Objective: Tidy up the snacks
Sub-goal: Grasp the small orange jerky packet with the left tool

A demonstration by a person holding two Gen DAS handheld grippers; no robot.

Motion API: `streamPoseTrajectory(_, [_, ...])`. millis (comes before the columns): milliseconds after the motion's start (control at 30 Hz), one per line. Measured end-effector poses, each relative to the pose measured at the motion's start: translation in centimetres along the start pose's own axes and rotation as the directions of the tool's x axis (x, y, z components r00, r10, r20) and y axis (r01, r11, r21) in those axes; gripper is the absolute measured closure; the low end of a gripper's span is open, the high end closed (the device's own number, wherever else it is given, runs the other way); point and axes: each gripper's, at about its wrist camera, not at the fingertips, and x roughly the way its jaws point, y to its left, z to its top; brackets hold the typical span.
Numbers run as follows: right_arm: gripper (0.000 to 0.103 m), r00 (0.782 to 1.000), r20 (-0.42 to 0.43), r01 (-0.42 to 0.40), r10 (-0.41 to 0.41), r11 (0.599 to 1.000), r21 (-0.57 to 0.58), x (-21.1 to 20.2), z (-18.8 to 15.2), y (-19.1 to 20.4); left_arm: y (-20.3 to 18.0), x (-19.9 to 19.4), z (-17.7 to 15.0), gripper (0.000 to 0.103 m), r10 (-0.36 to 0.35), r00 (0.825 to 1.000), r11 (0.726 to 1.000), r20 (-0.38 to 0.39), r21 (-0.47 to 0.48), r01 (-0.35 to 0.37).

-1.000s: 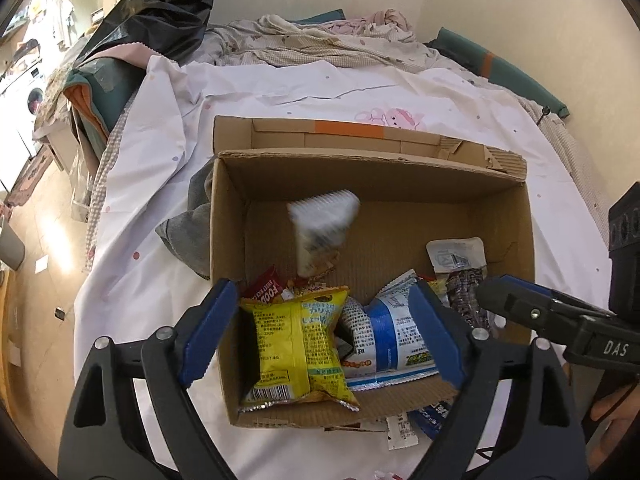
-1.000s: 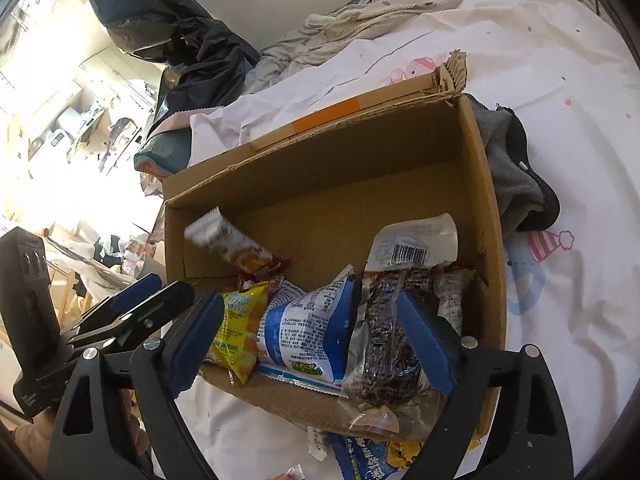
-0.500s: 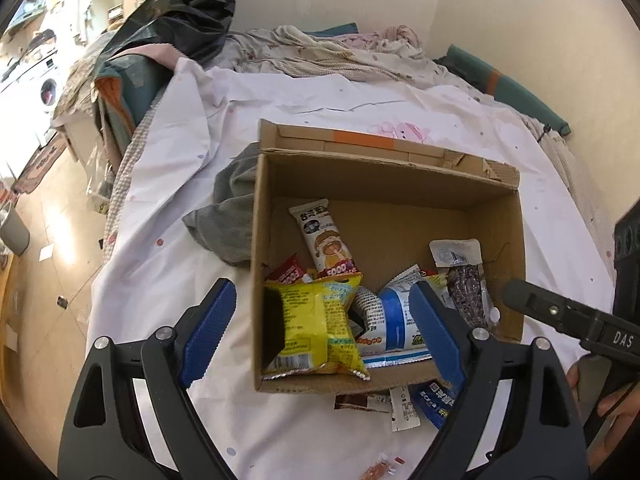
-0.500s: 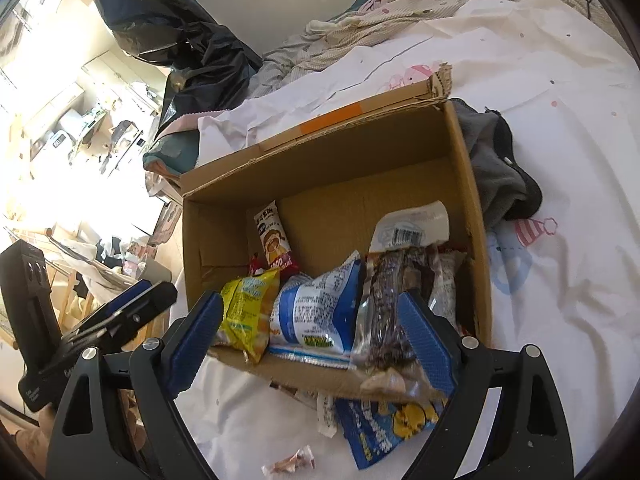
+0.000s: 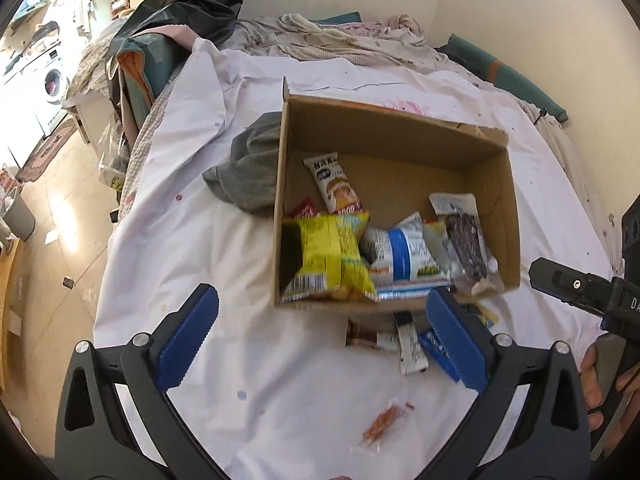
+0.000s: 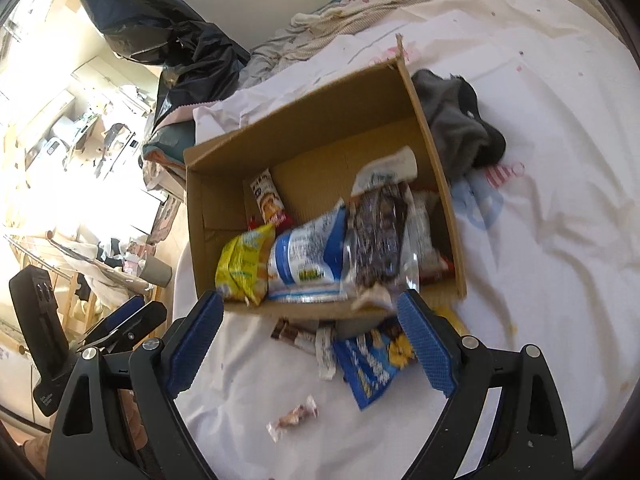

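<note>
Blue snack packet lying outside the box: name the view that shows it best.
The right wrist view: the blue snack packet lies nearly whole on the sheet before the cardboard box. In the left wrist view, only a sliver shows behind a finger.

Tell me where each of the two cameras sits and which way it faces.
Left wrist: sits on the left gripper, angled down at the cardboard box on the white sheet; its own blue jaws are opening with nothing between them; the right gripper and a hand show at the right edge.
Right wrist: sits on the right gripper, angled down at the box from its other side; jaws open; the left gripper shows lower left.
Shared: box, yellow snack bag, loose packets in front.
</note>
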Motion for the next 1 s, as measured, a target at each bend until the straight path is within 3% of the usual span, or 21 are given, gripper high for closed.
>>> streamPoseTrajectory(233, [0.012,1.0,-0.013,0.021,-0.021,1.0,0.021,-0.6,-2.0,-0.3,-0.5,-0.6,-2.0,0.001,-0.019,0.999,1.0,-0.036,0.014,0.019])
streamPoseTrajectory(400, [0.012,0.999,-0.019,0.044,-0.043,0.999,0.022,-1.0,-3.3,-0.7,-1.5,0.8,-3.7,0.001,-0.031,0.989,0.996,-0.147,0.077,0.042])
streamPoseTrajectory(567, [0.012,0.998,-0.023,0.068,-0.067,0.997,0.04,-1.2,-3.7,-1.5,-4.2,4.1,-6.7,0.002,-0.03,0.942,0.971,-0.335,0.214,0.107])
streamPoseTrajectory(633, [0.012,0.997,-0.018,0.073,-0.072,0.996,0.044,-1.4,-3.7,-1.7,-5.3,5.2,-7.8,0.004,-0.024,0.926,0.961,-0.376,0.248,0.126])
streamPoseTrajectory(767, [0.012,0.996,-0.009,0.084,-0.083,0.995,0.05,-1.6,-3.6,-2.2,-7.0,7.7,-9.6,0.021,0.004,0.894,0.937,-0.447,0.315,0.153])
streamPoseTrajectory(833, [0.012,0.996,-0.007,0.084,-0.084,0.995,0.058,-1.7,-3.6,-2.4,-7.3,8.9,-10.5,0.035,0.047,0.877,0.925,-0.477,0.352,0.142])
streamPoseTrajectory(867, [0.012,0.997,-0.007,0.083,-0.083,0.994,0.064,-1.7,-3.5,-2.6,-7.3,9.3,-10.8,0.055,0.057,0.869,0.924,-0.491,0.356,0.141])
streamPoseTrajectory(900, [0.012,0.997,-0.008,0.081,-0.08,0.994,0.071,-1.7,-3.5,-2.7,-7.3,9.6,-11.0,0.084,0.065,0.859,0.925,-0.508,0.354,0.14])
streamPoseTrajectory(933, [0.012,0.997,-0.009,0.078,-0.078,0.994,0.077,-1.7,-3.4,-2.9,-7.1,9.7,-11.2,0.088,0.076,0.849,0.928,-0.523,0.348,0.131])
streamPoseTrajectory(1000, [0.012,0.997,-0.01,0.075,-0.074,0.994,0.084,-1.6,-3.3,-3.0,-6.8,9.2,-11.1,0.088,0.06,0.847,0.938,-0.528,0.32,0.133])
